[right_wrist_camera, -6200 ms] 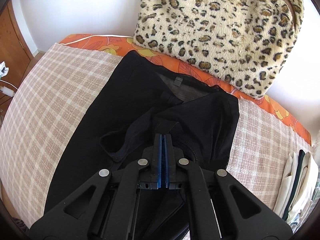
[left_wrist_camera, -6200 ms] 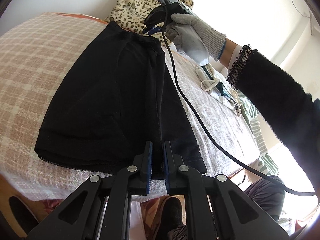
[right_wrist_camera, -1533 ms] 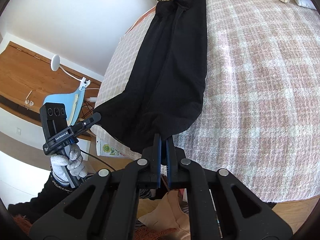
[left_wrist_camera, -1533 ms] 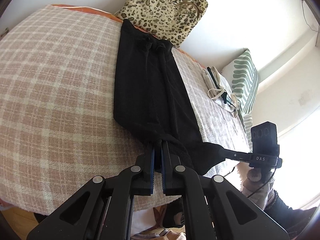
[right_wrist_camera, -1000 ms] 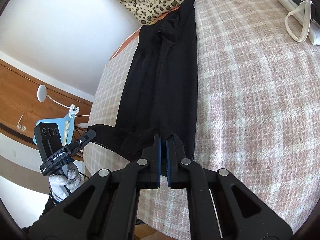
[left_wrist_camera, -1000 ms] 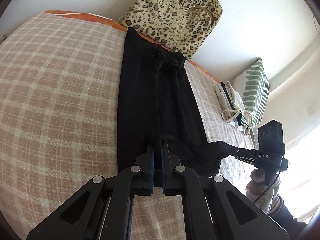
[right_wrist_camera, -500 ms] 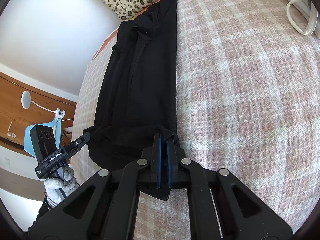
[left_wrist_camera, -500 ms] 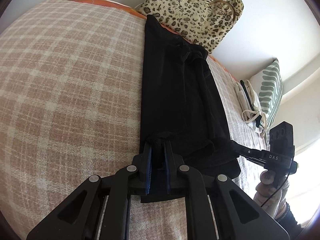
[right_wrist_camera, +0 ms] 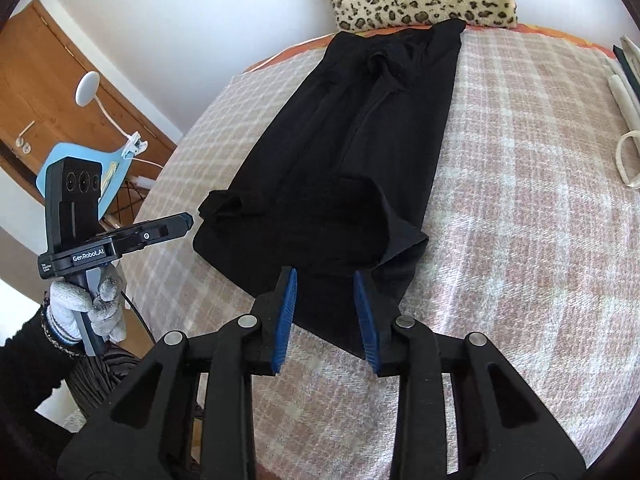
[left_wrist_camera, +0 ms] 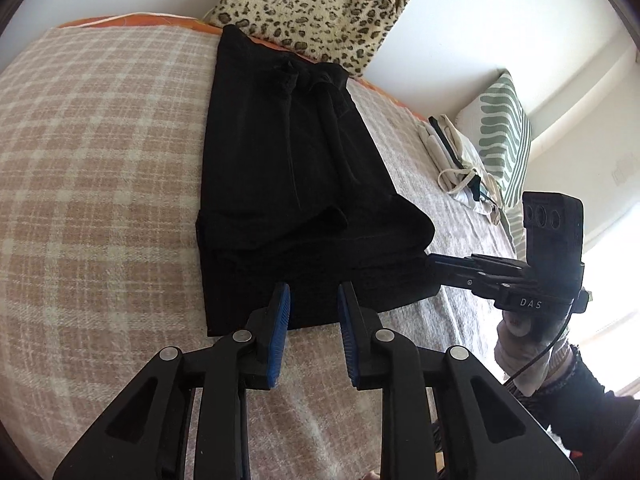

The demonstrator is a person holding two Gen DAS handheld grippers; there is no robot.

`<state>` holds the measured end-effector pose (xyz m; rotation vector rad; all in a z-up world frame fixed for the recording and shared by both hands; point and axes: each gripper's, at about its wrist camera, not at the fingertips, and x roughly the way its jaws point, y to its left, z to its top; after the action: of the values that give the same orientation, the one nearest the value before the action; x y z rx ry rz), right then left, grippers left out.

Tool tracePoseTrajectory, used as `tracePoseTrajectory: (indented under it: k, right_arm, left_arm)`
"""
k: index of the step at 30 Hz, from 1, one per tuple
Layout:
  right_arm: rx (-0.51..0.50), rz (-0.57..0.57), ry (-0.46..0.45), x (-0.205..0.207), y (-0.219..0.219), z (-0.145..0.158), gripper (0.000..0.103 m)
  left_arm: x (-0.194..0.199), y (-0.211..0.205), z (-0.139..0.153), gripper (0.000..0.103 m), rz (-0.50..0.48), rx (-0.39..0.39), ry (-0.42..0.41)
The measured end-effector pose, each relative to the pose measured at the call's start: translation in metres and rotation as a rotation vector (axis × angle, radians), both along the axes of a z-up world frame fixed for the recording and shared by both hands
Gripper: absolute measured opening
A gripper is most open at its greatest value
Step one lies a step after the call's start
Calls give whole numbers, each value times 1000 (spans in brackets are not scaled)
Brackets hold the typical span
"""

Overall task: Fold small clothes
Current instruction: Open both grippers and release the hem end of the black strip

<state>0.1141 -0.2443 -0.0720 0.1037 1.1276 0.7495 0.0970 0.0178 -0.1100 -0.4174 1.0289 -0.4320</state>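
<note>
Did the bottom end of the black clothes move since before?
Yes. The black garment's near hem, earlier hanging off the checked blanket's edge, now lies folded up toward the leopard-print bag.

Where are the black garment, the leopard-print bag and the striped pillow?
black garment point(left_wrist_camera: 280, 168), left wrist view, middle of fabric
leopard-print bag point(left_wrist_camera: 320, 4), left wrist view, furry front
striped pillow point(left_wrist_camera: 504, 136), left wrist view, front face
</note>
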Motion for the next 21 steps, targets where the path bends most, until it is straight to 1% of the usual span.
tracePoseTrajectory:
  k: [2, 5, 10, 13, 16, 21]
  right_arm:
    - [-18, 17, 19, 1, 6, -9, 25]
    - [-28, 22, 39, 7, 11, -17, 24]
    - [-31, 13, 41, 18, 14, -22, 24]
    - [-39, -26, 28, 31, 11, -22, 24]
    - [-43, -91, 13, 47, 3, -22, 24]
    - [-34, -174, -6, 66, -15, -19, 24]
  left_arm:
    - [4, -4, -7, 21, -7, 18, 20]
    - [12, -5, -12, 21, -7, 33, 42]
    - [28, -7, -7, 21, 13, 49, 31]
    - [42, -6, 0, 21, 44, 50, 6]
    - [54, -5, 4, 21, 75, 67, -12]
    - [63, 1, 12, 21, 108, 72, -42]
